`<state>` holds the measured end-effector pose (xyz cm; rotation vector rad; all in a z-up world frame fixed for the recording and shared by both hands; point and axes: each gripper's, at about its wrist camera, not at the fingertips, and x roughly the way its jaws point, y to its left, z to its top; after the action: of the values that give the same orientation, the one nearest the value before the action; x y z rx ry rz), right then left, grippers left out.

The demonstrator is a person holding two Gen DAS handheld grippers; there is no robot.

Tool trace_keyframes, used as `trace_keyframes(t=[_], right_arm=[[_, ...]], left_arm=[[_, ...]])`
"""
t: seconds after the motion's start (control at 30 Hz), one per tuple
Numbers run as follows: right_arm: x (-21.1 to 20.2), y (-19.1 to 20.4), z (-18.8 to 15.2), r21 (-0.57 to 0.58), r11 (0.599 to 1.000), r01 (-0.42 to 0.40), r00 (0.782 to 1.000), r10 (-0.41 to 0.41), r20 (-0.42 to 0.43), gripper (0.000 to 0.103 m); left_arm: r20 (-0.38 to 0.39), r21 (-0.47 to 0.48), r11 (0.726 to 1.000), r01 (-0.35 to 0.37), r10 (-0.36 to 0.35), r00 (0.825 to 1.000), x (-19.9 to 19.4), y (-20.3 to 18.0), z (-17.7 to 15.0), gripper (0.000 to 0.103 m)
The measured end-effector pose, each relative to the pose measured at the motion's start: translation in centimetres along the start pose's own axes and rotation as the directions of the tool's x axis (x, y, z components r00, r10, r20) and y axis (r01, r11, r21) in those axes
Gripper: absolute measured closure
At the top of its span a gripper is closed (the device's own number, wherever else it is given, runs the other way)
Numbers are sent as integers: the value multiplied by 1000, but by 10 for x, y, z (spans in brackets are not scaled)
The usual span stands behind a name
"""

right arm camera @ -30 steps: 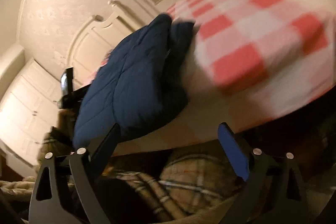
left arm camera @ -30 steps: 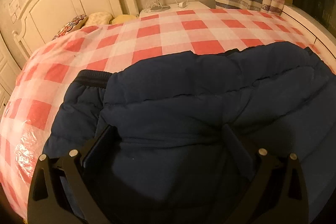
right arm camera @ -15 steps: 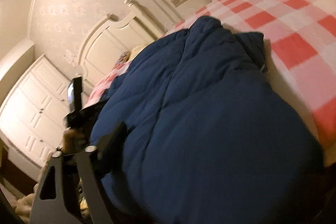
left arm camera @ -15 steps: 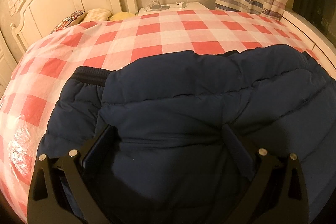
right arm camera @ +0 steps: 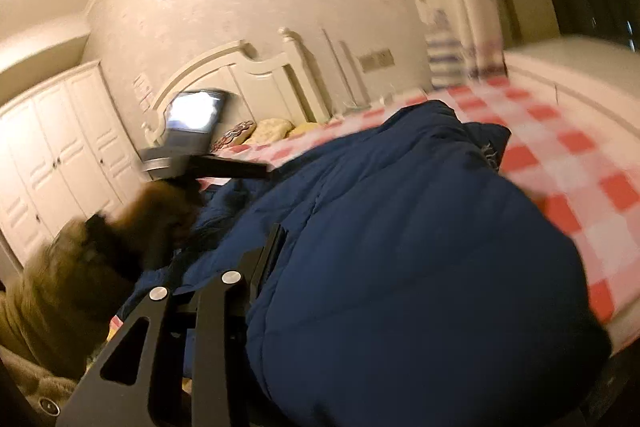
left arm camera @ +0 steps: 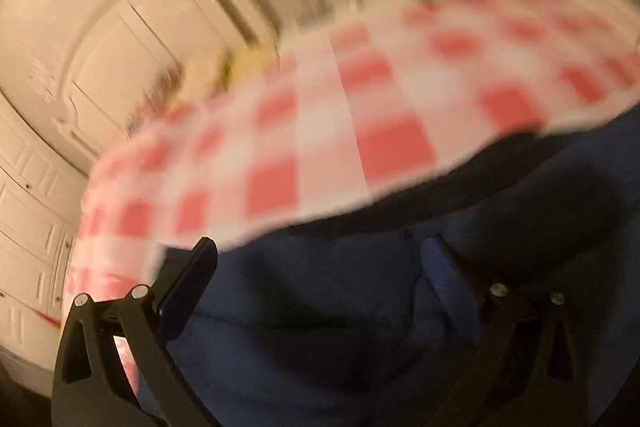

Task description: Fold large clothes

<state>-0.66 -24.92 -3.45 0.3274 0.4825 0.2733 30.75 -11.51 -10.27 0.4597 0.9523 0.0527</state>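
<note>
Jacket (right arm camera: 400,227): on bed (right arm camera: 560,163), partly folded, bulky; final folds pending. Right tool (right arm camera: 360,267): closing, jacket bulk between jaws. Left tool (left arm camera: 320,267): spread wide over jacket edge, gripping nothing.

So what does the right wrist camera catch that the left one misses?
Only the right wrist view shows the person's left hand gripping its tool, the pillows clearly, and the whole puffy navy jacket. Only the left view shows the left claw open, both fingers straddling jacket fabric. Both show the checked bedcover, headboard and wardrobe doors.
</note>
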Motion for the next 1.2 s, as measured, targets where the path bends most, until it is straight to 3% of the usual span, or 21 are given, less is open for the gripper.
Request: trace_keyframes(t=[0.13, 0.27, 0.37, 0.4, 0.43, 0.47, 0.5, 0.53, 0.57, 0.6, 0.63, 0.7, 0.73, 0.8, 0.9, 1.0, 1.1, 1.17, 1.2], right_arm=[[0, 9, 10, -41, 999, 3, 1000, -3, -7, 55], [1, 17, 22, -64, 998, -1, 1000, 1, 0, 55], [3, 30, 30, -95, 996, -4, 1000, 5, 16, 55], [4, 35, 32, -106, 994, -6, 1000, 8, 19, 55], [5, 45, 36, -126, 992, -15, 1000, 18, 23, 55], [7, 53, 39, -142, 989, -35, 999, 38, 16, 55], [9, 62, 40, -163, 985, -50, 999, 52, 12, 55], [10, 74, 41, -200, 979, -45, 999, 49, 18, 55], [11, 90, 41, -260, 965, -30, 999, 38, 27, 55], [12, 103, 43, -307, 952, -20, 999, 31, 31, 55], [13, 114, 44, -343, 939, -17, 999, 29, 31, 55], [19, 140, 46, -423, 906, -8, 999, 23, 30, 55], [22, 150, 45, -451, 892, -5, 999, 20, 28, 55], [36, 181, 40, -538, 843, 0, 1000, 11, 18, 55], [65, 233, 18, -691, 723, -2, 1000, -10, -14, 55], [100, 285, -27, -834, 549, -51, 996, -34, -83, 55], [134, 320, -93, -944, 310, -109, 988, -70, -137, 51], [146, 332, -139, -995, 103, -3, 994, -107, -14, 48], [146, 334, -149, -998, 58, 19, 994, -110, 13, 47]], left_arm=[[80, -12, 998, 64, -63, 995, -27, 15, -13, 7], [244, -43, 993, 109, -95, 965, -98, 50, -72, 5], [261, -7, 991, 131, -124, 957, -119, 48, -134, 4], [242, 63, 985, 159, -169, 955, -118, 32, -158, 4], [254, 95, 988, 121, -142, 957, -115, 21, -174, 4], [311, 85, 993, 82, -105, 944, -116, 18, -187, 4], [318, 76, 992, 98, -117, 941, -116, 21, -195, 4], [290, 70, 985, 160, -173, 941, -116, 30, -195, 5], [282, 51, 965, 256, -260, 924, -121, 45, -196, 6], [304, 24, 952, 306, -299, 904, -126, 58, -198, 6], [355, -28, 941, 338, -306, 883, -136, 80, -204, 6], [422, -101, 929, 355, -283, 861, -148, 119, -213, 5], [441, -141, 923, 358, -265, 858, -151, 141, -218, 5], [461, -257, 906, 337, -191, 866, -151, 188, -228, 5], [468, -418, 855, 307, -87, 879, -150, 251, -247, 5], [474, -518, 801, 300, -23, 880, -154, 293, -269, 5], [487, -538, 777, 326, -29, 873, -153, 313, -276, 5], [497, -505, 791, 346, -61, 866, -153, 309, -273, 5], [504, -484, 800, 353, -75, 861, -154, 306, -271, 4]])
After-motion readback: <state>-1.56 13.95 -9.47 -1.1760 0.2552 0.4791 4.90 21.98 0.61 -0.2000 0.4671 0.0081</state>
